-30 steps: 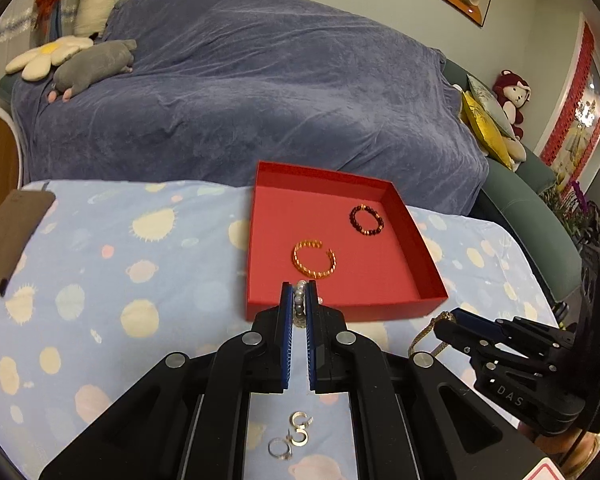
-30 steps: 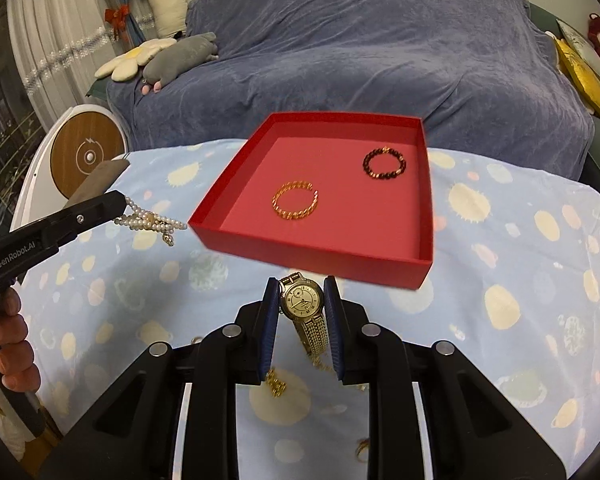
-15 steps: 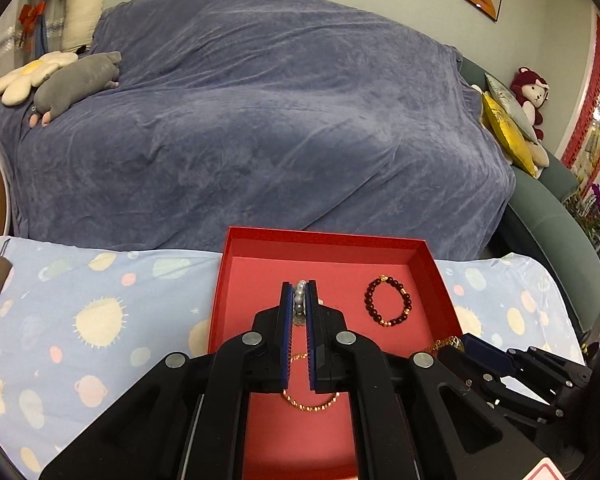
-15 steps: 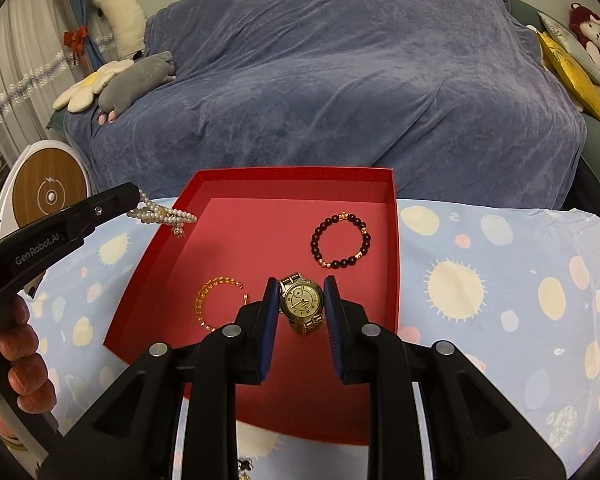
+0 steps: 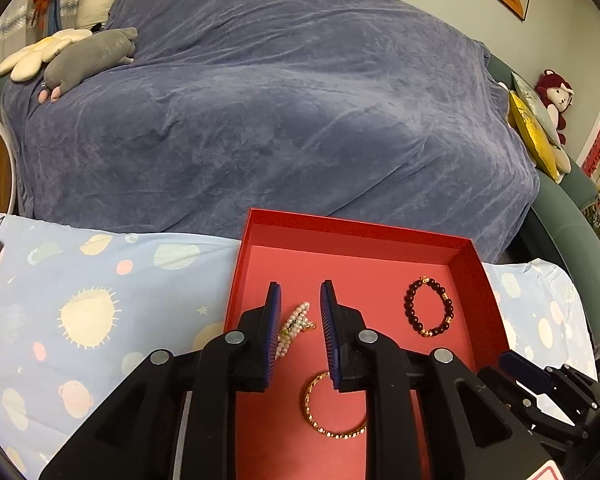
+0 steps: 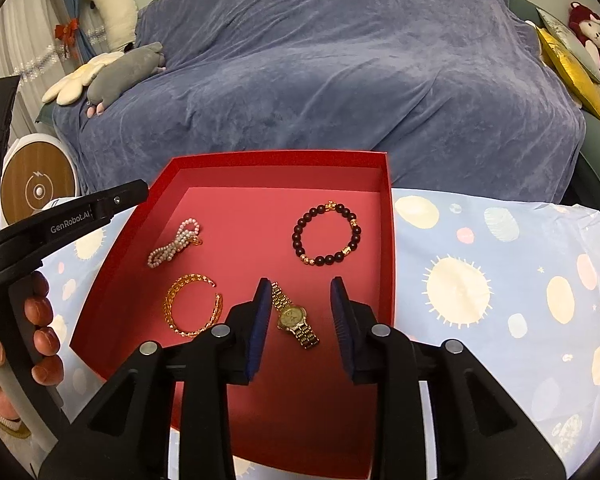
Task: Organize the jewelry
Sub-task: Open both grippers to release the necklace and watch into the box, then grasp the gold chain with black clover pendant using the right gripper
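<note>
A red tray (image 5: pixel 352 226) (image 6: pixel 280 158) sits on the patterned cloth. In it lie a pearl bracelet (image 5: pixel 294 330) (image 6: pixel 175 243), a gold chain bracelet (image 5: pixel 332 414) (image 6: pixel 192 305), a dark bead bracelet (image 5: pixel 430 306) (image 6: pixel 327 234) and a gold watch (image 6: pixel 294 316). My left gripper (image 5: pixel 300 304) is open above the pearl bracelet, which lies loose between its fingers. My right gripper (image 6: pixel 300 300) is open above the watch, which lies flat on the tray floor. The left gripper's finger also shows at the left of the right wrist view (image 6: pixel 80 214).
A sofa under a blue-grey cover (image 5: pixel 280 100) (image 6: pixel 340 60) stands right behind the table. Plush toys (image 5: pixel 88 54) lie on its left end, yellow cushions (image 6: pixel 568 68) on its right. A round wooden-faced device (image 6: pixel 38 190) stands at the left.
Both grippers moved forward over the tray and opened. The pearl bracelet left the left gripper and the watch left the right gripper; both now lie in the tray.
</note>
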